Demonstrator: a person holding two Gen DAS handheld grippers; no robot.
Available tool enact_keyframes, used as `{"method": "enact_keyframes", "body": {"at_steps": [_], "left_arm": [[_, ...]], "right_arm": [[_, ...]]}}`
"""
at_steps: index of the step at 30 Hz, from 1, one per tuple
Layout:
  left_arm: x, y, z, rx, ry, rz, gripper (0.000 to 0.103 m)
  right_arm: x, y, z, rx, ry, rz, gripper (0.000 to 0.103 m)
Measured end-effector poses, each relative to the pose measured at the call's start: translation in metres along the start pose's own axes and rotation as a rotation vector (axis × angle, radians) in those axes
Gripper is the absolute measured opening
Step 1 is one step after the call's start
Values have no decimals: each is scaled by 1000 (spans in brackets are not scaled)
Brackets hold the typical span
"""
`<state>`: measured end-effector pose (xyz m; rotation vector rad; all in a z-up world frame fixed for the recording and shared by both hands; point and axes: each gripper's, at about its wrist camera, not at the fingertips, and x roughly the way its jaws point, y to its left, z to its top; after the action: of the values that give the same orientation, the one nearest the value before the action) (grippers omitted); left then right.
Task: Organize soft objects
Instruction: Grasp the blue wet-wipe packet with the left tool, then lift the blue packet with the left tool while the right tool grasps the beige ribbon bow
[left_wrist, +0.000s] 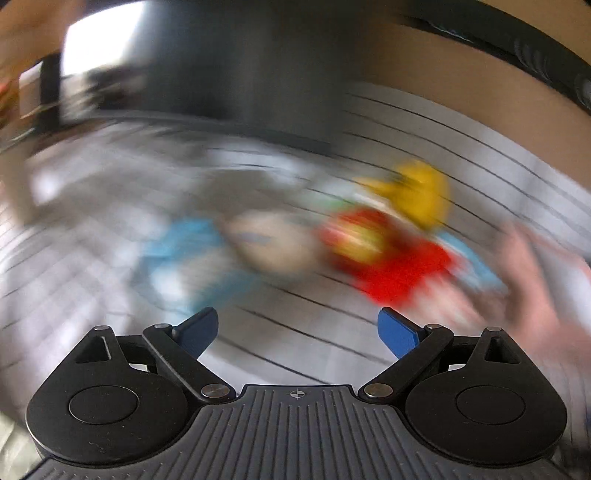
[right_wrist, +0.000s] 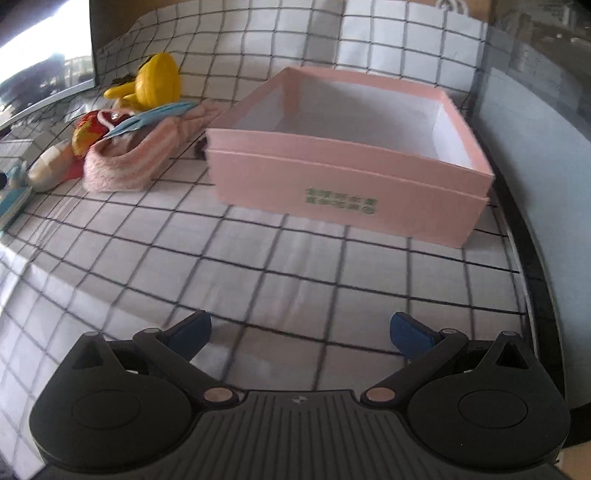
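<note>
A heap of soft things lies on the checked cloth (right_wrist: 280, 258): a yellow plush toy (right_wrist: 157, 79), a red and yellow plush (right_wrist: 88, 127), a pink striped fluffy sock (right_wrist: 125, 162) and a light blue cloth (right_wrist: 155, 112). To their right stands an open pink box (right_wrist: 343, 162) with a white, bare inside. My right gripper (right_wrist: 301, 332) is open above the cloth, in front of the box. The left wrist view is heavily blurred; there the yellow plush (left_wrist: 421, 192), the red plush (left_wrist: 388, 258), a beige soft thing (left_wrist: 273, 240) and a blue one (left_wrist: 184, 254) lie ahead of my open left gripper (left_wrist: 297, 330).
A dark wall or screen (left_wrist: 236, 62) rises behind the cloth in the left wrist view. A pink blur (left_wrist: 535, 295) at the right of that view looks like the sock. The table's dark edge (right_wrist: 532, 258) runs along the right. A book-like object (right_wrist: 13, 205) lies at the far left.
</note>
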<state>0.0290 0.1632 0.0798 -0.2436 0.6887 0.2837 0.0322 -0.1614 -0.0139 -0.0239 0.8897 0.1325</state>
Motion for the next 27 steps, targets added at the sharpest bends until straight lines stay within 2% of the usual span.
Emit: {"method": "enact_keyframes", "body": {"at_steps": [3, 4, 6, 8, 12, 14, 16, 20, 23, 27], "left_arm": [[22, 57, 29, -230, 48, 23, 96], [30, 71, 36, -284, 57, 25, 95], [47, 86, 47, -328, 71, 31, 93], [63, 87, 54, -319, 89, 43, 91], [94, 77, 55, -227, 183, 39, 89], [107, 77, 53, -192, 216, 6, 88], [113, 81, 51, -175, 216, -55, 71], [103, 96, 41, -153, 169, -142, 63], [83, 112, 29, -69, 153, -178, 61], [55, 138, 11, 9, 197, -269, 61]], "right_arm": [[-20, 20, -1, 8, -81, 10, 99], [-29, 29, -1, -7, -123, 2, 99], [-45, 53, -1, -64, -210, -22, 99], [-56, 73, 3, -101, -254, -33, 99], [-62, 100, 17, -107, -243, -9, 99], [-65, 112, 24, -117, -246, -10, 99], [-66, 123, 32, -138, -248, 5, 99], [-57, 157, 60, -221, -239, 80, 94], [-40, 194, 91, -304, -221, 161, 86], [-5, 261, 131, -486, -187, 284, 75]]}}
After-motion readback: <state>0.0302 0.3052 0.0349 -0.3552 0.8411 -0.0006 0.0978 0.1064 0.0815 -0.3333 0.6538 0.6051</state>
